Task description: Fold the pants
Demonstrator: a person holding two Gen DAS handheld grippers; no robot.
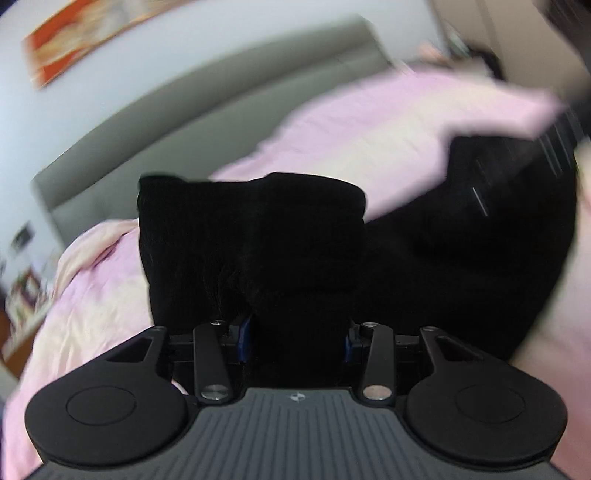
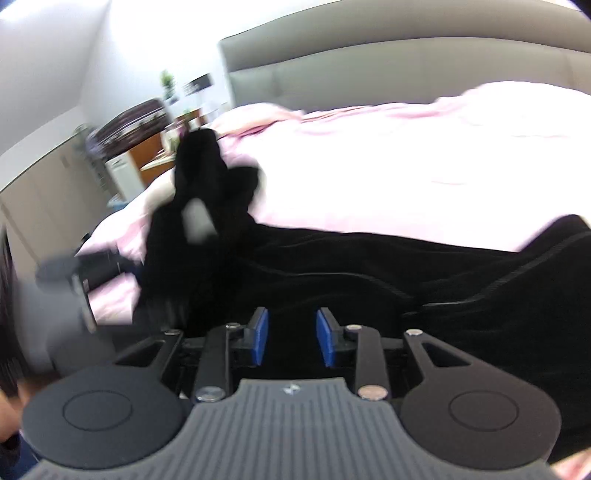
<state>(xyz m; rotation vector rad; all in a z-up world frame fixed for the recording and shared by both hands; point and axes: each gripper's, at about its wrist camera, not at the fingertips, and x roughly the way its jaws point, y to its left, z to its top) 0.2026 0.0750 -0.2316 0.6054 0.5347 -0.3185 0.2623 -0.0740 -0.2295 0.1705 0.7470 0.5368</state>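
Black pants [image 1: 258, 236] lie on a pink bed cover [image 1: 351, 122]. In the left wrist view a thick bunch of the cloth fills the space between my left gripper's [image 1: 297, 332] blue-padded fingers, which are shut on it and hold it up. The cloth runs right toward the other gripper [image 1: 517, 166]. In the right wrist view the pants [image 2: 369, 266] spread across the bed cover [image 2: 424, 166]. My right gripper [image 2: 291, 338] hovers over them with blue pads [image 2: 260, 339] apart and nothing between. The left gripper [image 2: 85, 291] shows blurred at the left, lifting a pant end [image 2: 207, 177].
A grey padded headboard [image 2: 369, 62] stands behind the bed. A wooden bedside table [image 2: 155, 147] with small items and a plant is beyond the bed's left edge. A picture [image 1: 85, 33] hangs on the wall.
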